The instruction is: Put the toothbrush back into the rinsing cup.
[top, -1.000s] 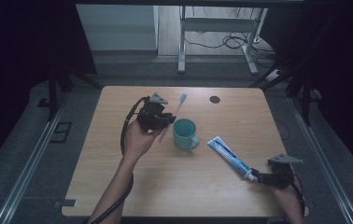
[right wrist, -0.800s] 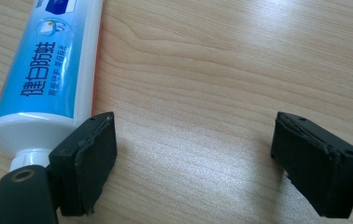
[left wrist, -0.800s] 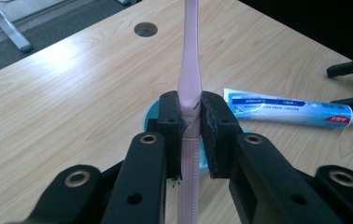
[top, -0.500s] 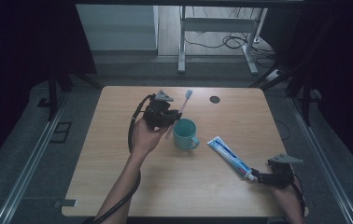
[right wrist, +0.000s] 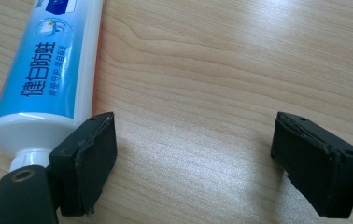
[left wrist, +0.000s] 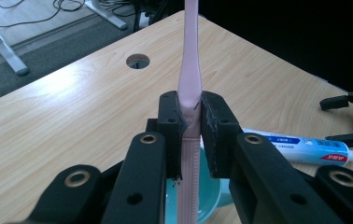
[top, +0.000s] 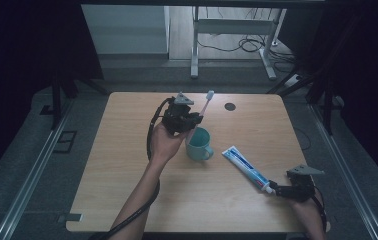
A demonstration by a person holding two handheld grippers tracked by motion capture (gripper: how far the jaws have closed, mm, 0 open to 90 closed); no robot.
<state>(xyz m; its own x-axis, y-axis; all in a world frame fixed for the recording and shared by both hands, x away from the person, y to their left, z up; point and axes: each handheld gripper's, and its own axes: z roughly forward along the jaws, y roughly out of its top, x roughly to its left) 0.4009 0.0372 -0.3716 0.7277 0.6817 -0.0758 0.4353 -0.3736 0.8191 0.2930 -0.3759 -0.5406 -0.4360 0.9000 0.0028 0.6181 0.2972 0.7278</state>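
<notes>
Left gripper view shows the left hand-held gripper clamped mid-handle on the light, stiff, slippery pink toothbrush; the right hand-held gripper stands wide apart.

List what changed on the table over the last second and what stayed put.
The left gripper, shut on the pink toothbrush, carried it to the right, so the brush's lower end now hangs over the teal cup. Nothing was picked up or released. The cup, the toothpaste tube and the open right gripper beside the tube's cap end stayed where they were.
</notes>
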